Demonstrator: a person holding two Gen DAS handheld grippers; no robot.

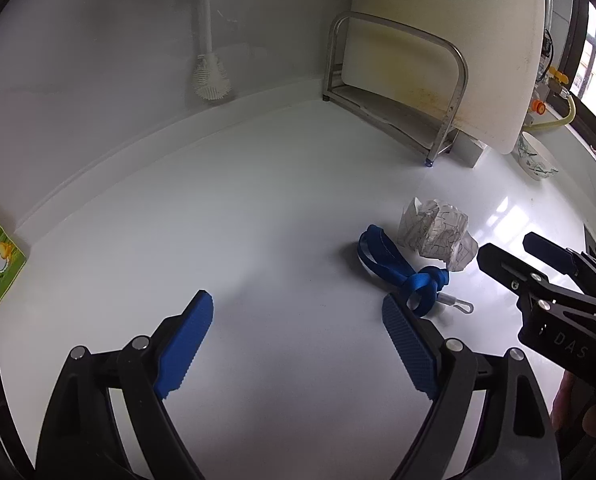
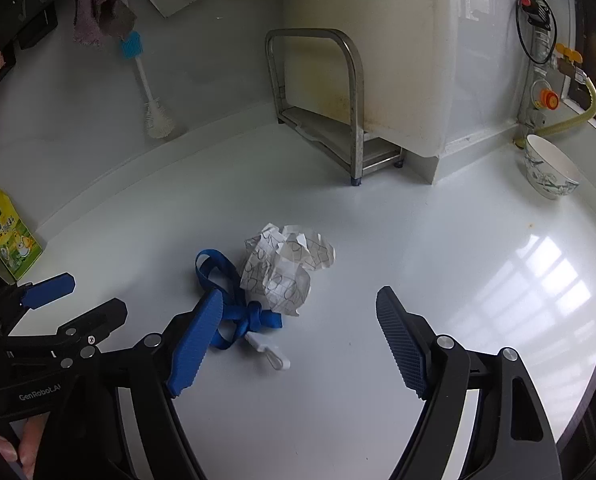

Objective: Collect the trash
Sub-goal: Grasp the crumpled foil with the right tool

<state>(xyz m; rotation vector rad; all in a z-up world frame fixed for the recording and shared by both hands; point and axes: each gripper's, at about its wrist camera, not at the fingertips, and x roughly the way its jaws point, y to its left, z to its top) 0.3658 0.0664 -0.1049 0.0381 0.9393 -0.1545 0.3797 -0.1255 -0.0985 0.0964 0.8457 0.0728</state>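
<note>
While both claws gape empty, the right claw (image 2: 300,320) finger hides part of the blue strap (image 2: 234,312).

We've got both wrist cams angled down at the white counter (image 1: 278,200), close up, side by side, sharing the crumpled paper (image 2: 288,268) and metal rack (image 1: 398,92).

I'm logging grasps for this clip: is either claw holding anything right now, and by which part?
Nothing is held. The left claw and right claw are both open above the counter, with the blue lanyard and crumpled paper lying loose.
</note>
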